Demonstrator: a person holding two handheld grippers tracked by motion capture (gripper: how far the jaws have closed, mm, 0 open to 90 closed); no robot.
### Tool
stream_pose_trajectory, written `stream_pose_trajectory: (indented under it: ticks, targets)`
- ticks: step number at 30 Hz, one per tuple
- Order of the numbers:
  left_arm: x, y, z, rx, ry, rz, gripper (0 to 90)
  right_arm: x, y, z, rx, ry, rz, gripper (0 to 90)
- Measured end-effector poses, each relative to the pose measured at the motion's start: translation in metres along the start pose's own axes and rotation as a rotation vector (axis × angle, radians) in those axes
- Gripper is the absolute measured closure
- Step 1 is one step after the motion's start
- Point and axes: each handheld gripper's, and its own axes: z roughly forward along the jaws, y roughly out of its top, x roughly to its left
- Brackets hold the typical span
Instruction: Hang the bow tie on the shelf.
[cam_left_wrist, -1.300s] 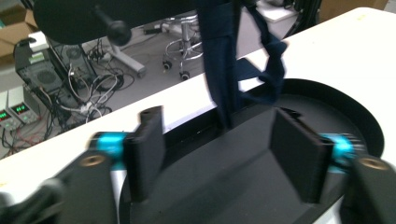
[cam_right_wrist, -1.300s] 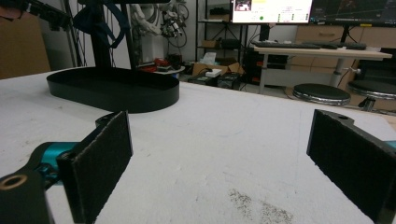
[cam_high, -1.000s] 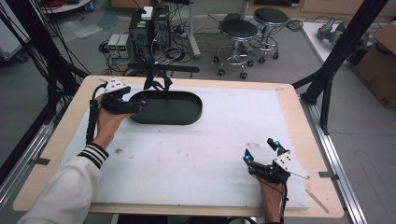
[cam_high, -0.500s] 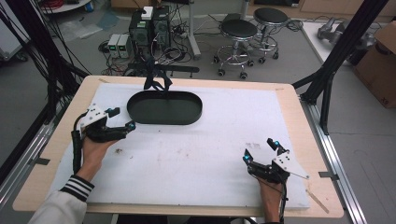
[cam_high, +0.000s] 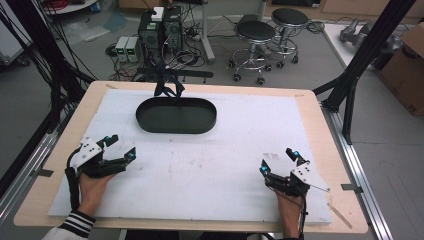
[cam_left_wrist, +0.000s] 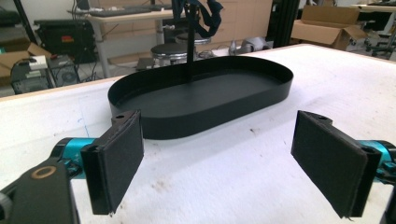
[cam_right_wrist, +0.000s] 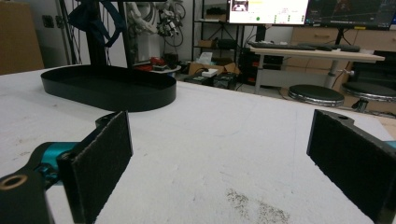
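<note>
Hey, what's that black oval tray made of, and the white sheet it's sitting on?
The black oval tray looks like thin sheet metal or hard plastic with a matte finish: its low wall is even and sharp-edged with little glare. Which one is unclear. The white sheet looks like foam board or soft matting: its surface is grainy, scuffed and smudged. It lies on a pale wooden tabletop.

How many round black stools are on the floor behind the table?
2: one round black stool stands beyond the table's far edge, and the second round black stool is just right of it and farther back. More may be hidden out of frame.
</note>
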Motion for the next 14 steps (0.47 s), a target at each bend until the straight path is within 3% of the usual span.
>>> stream_pose_trajectory:
  ticks: [7, 14]
  targets:
    - [0.002, -0.012, -0.012, -0.122, -0.004, -0.001, 16.7, 0.001, 0.000, 0.000, 0.003, -0.002, -0.009, 5.8]
    - [0.003, -0.016, -0.016, -0.165, -0.014, -0.004, 18.1, -0.001, -0.001, -0.002, -0.012, -0.009, 0.015, 5.8]
